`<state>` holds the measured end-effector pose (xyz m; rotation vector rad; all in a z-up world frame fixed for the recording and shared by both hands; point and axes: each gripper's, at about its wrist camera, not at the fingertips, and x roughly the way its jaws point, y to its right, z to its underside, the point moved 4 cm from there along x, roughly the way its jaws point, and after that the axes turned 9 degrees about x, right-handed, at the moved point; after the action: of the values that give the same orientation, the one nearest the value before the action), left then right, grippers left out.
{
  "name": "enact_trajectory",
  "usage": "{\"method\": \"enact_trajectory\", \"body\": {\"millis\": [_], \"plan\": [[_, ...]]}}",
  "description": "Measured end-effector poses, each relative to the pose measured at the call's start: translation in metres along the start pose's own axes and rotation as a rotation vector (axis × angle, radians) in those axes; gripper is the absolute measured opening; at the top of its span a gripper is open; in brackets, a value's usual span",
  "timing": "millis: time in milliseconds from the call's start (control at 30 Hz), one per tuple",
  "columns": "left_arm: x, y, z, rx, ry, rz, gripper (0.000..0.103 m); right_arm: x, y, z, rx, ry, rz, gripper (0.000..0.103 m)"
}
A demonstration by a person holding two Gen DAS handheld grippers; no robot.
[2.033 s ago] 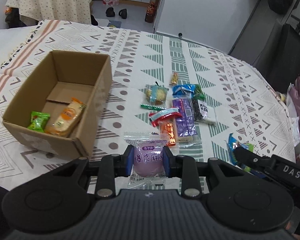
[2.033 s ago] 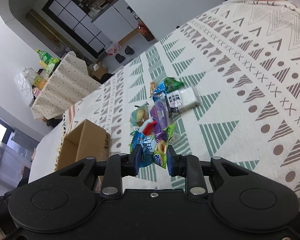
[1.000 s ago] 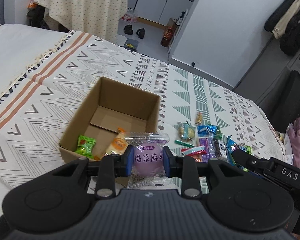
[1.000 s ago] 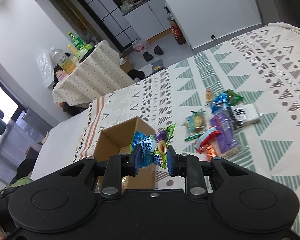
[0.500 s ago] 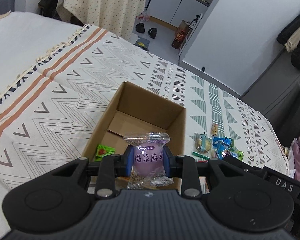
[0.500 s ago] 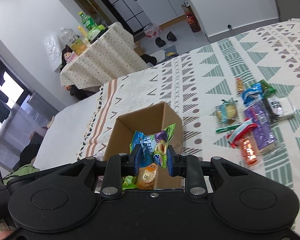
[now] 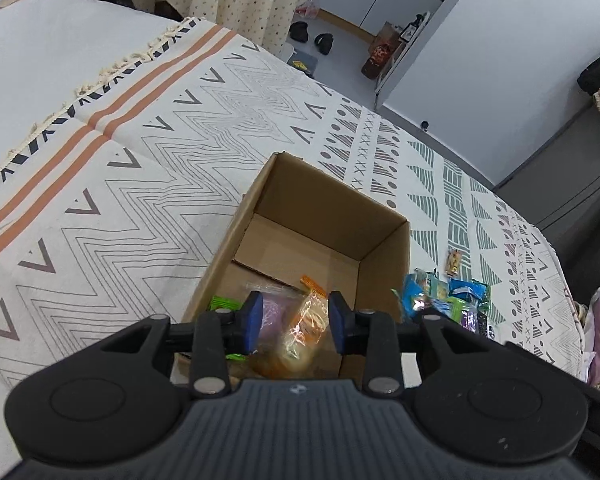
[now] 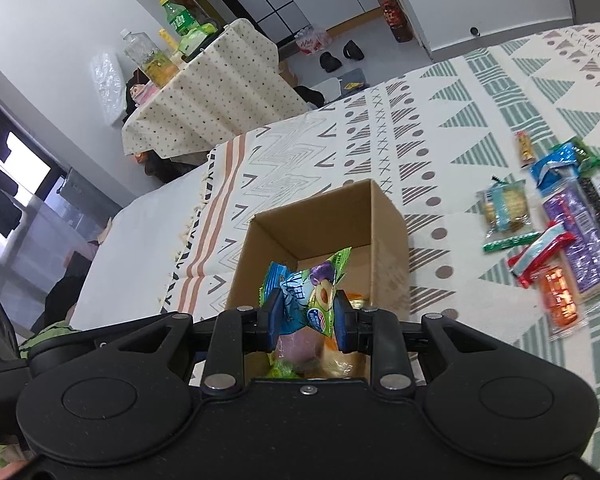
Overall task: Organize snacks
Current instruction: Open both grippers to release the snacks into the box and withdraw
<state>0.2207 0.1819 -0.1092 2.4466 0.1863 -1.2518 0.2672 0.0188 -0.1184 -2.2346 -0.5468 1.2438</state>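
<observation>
Your left gripper [image 7: 294, 322] hangs over the near end of the cardboard box [image 7: 384, 248], its jaws spread wide with nothing between them; the purple packet [image 7: 271, 312] lies below in the box beside an orange packet [image 7: 302, 334]. Your right gripper [image 8: 307, 320] is clamped on a blue-and-green packet [image 8: 306, 286], held above the same box so that it can drop inside. More snacks [image 8: 556, 232] wait on the patterned cloth [image 8: 480, 120], well apart from the box.

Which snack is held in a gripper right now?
The blue-green plum packet, clamped in the right gripper above the box; the others lie in the box or on the cloth.
</observation>
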Motion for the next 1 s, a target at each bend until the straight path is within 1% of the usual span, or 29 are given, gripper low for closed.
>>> {"method": "enact_trajectory", "body": {"millis": [167,267,300,400,500,567,733,1000], "plan": [[-0.007,-0.010,-0.001,-0.016,0.012,-0.023,0.043,0.007,-0.008,0.005,-0.018,-0.014,-0.023,0.027],[-0.012,-0.014,0.000,-0.025,0.017,-0.036,0.048,0.007,-0.010,0.005,-0.020,-0.020,-0.035,0.040],[-0.013,-0.015,0.002,-0.029,0.015,-0.039,0.048,0.006,-0.010,0.005,-0.016,-0.022,-0.043,0.046],[-0.015,-0.016,0.004,-0.038,0.008,-0.047,0.054,-0.003,-0.008,0.004,-0.007,-0.011,-0.047,0.049],[-0.018,-0.011,0.006,-0.034,0.013,-0.052,0.063,-0.011,-0.001,0.002,0.010,0.000,-0.039,0.054],[-0.020,-0.007,0.007,-0.034,0.019,-0.055,0.074,-0.018,0.004,-0.001,0.016,0.015,-0.033,0.056],[-0.028,0.003,0.010,-0.032,0.043,-0.063,0.089,-0.037,0.017,-0.004,0.023,0.047,-0.021,0.066],[-0.041,0.025,0.019,0.009,0.041,-0.082,0.092,-0.062,0.031,-0.007,0.031,0.079,-0.032,0.074]]}}
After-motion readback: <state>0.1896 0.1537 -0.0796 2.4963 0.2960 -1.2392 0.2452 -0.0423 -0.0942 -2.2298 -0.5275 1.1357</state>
